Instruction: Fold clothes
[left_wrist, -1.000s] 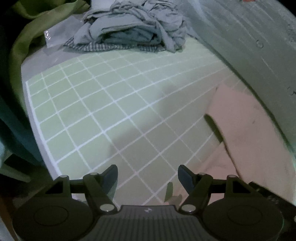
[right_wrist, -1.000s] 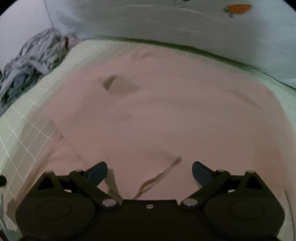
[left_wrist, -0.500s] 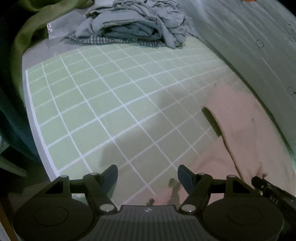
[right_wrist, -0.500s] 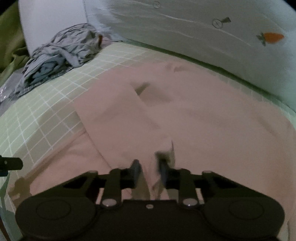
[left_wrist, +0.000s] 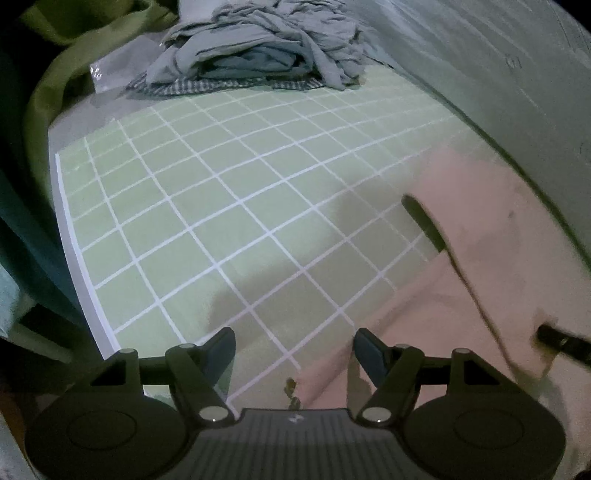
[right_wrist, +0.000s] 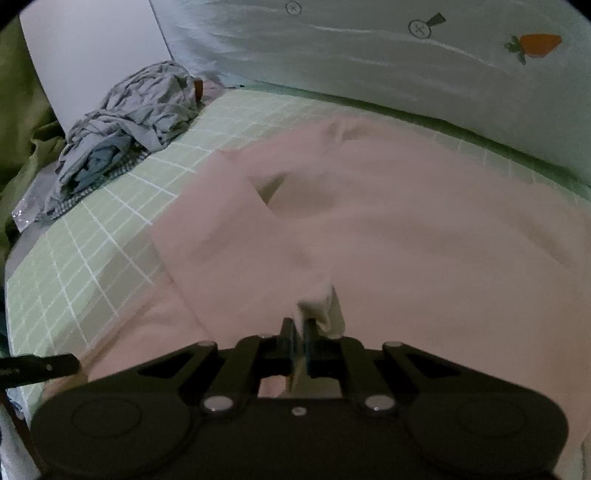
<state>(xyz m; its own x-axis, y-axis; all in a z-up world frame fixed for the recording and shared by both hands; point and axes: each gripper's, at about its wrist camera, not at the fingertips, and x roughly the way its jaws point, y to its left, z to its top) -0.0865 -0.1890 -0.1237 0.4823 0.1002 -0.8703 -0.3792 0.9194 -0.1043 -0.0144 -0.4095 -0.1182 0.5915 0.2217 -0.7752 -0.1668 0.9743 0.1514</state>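
A pink garment (right_wrist: 388, 221) lies spread on a green grid mat (right_wrist: 92, 240), with one flap folded over along its left side. My right gripper (right_wrist: 300, 332) is shut on a pinched fold of this garment at its near edge, and the cloth rises a little at the pads. In the left wrist view the garment (left_wrist: 480, 240) fills the right side. My left gripper (left_wrist: 293, 345) hangs open over the mat (left_wrist: 221, 206) just left of the garment's near corner, with nothing between its fingers. The right gripper's tip (left_wrist: 561, 341) shows at the right edge.
A crumpled pile of grey-blue clothes (left_wrist: 258, 51) sits at the mat's far end on a checked cloth. A white cushion with a carrot print (right_wrist: 369, 55) runs along the far side. Green fabric (left_wrist: 74, 55) and a plastic bag (left_wrist: 107, 70) lie beyond the mat's left corner.
My right gripper went from wide open to shut on a fold of the pink garment and rose slightly with it. My left gripper drifted closer to the garment's near corner, still open.
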